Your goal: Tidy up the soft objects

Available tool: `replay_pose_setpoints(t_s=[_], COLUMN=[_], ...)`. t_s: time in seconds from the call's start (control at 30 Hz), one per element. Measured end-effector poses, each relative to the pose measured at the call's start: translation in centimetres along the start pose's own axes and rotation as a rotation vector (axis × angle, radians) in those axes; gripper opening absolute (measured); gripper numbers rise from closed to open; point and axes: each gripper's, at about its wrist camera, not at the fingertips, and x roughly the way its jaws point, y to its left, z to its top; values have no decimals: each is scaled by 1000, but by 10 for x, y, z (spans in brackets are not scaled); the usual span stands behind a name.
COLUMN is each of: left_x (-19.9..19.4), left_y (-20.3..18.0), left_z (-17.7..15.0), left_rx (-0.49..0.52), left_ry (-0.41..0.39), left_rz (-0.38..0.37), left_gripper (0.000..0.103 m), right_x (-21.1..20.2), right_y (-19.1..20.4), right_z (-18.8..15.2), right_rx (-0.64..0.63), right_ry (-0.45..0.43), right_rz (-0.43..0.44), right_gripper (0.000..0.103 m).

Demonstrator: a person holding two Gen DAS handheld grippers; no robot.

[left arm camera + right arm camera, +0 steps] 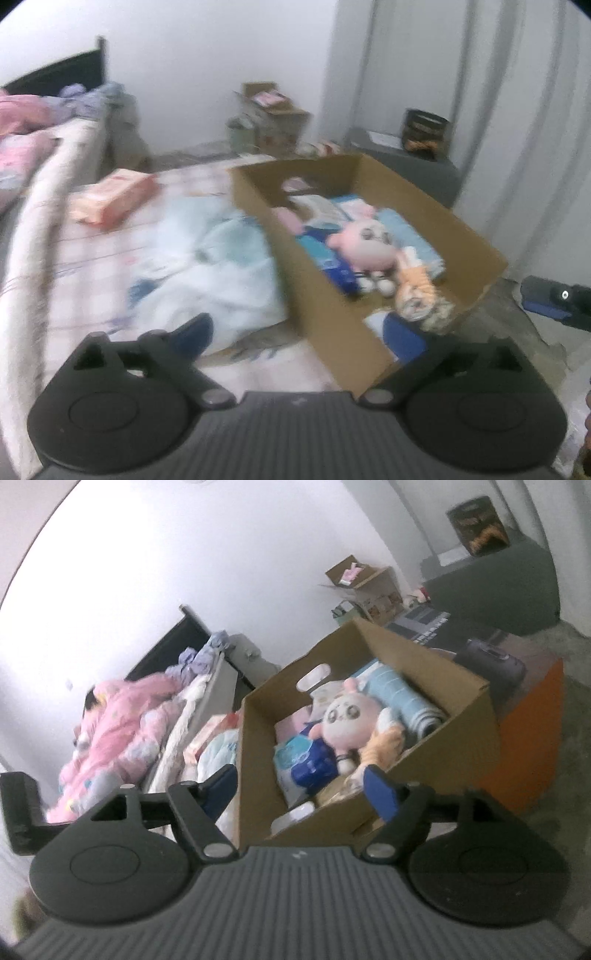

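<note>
**Open box of soft things beside a low mattress**

While both grippers hover with nothing between their fingers, the cardboard box sits on the floor against the edge of a low mattress covered in a pink-checked sheet. The left gripper is spread wide, its blue-padded fingers apart above the box's near corner; the right gripper is likewise released, its fingers straddling the near wall of the box.

Inside the box lie a pink plush doll with large eyes, an orange striped plush at its near side, a rolled pale blue mat along the far wall, and a blue-and-white soft pack under the doll's arm. On the mattress, a crumpled white and pale blue blanket lies just beside the box, and a pink packet rests farther up the sheet. A pink quilt is heaped at the head of the bed below a dark headboard.

The room has plain white walls and a grey floor. A second open carton stands against the far wall, and a dark low cabinet with a black container on top sits near pale curtains.
</note>
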Motion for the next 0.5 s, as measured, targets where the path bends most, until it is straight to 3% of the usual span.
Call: replay_pose_setpoints(t_s=[0.23,0.4,0.43,0.5], left_x=[-27,-37,-39,-42], left_y=[7,0,-1,-4], left_z=[-35,-48,-50,-52], left_rx=[-32,-88,-96,-103], left_ry=[-57,-95,-108,-132], left_rz=[81,240,258,281], left_gripper=[103,103,103,103], right_x=[7,0,-2,-5], right_y=[49,73,77,84], right_z=[-34,-46,-45,-44], right_rx=[-211,-360,-382,-407], right_ry=[54,55,48,47], right_rz=[-83,-126,-125,-122], right_gripper=[87,95,102,102])
